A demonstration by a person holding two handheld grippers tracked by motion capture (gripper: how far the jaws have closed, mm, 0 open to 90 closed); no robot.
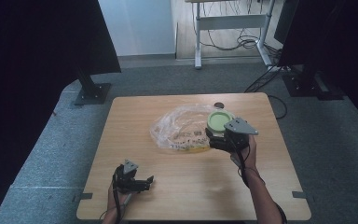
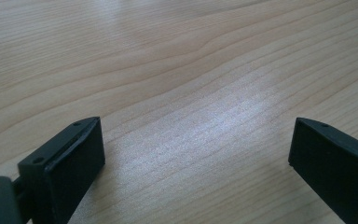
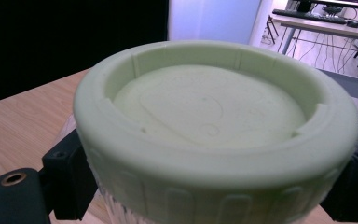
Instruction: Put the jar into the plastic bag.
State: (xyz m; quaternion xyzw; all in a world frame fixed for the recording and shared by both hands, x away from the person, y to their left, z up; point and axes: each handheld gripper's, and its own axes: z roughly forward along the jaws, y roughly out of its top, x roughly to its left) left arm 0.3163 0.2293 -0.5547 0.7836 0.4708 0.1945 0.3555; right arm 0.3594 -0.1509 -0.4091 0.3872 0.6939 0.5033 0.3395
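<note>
From the high view, one wooden table [image 1: 135, 140] with a pale grain stands on a grey carpeted floor [image 1: 37, 154], with dark curtains [image 1: 42, 42] on both sides, a white wall behind and a second desk [image 1: 233, 21] with loose cables under it at the back of the room. On the table there is one crumpled clear plastic bag [image 1: 179, 128] near the middle, one jar with a pale green lid [image 1: 220, 120] just beside the bag on its right, and one small dark round object [image 1: 219, 104] near the far edge. Two grippers are in use: the left gripper [image 1: 145, 183] rests low near the front edge, well apart from the bag, and the right gripper [image 1: 213, 138] sits at the jar. In the left gripper view, the left gripper [image 2: 196, 154] has its two black jaws spread wide with nothing but bare wood [image 2: 177, 65] between them. In the right gripper view, the right gripper [image 3: 214, 186] has one jaw at each side of the jar, pressed against it just under the lid [image 3: 214, 116], so it grips the jar; the lid's recessed top faces up, the table edge lies at the left, and one desk [image 3: 326, 23] with cables stands in the room beyond.
</note>
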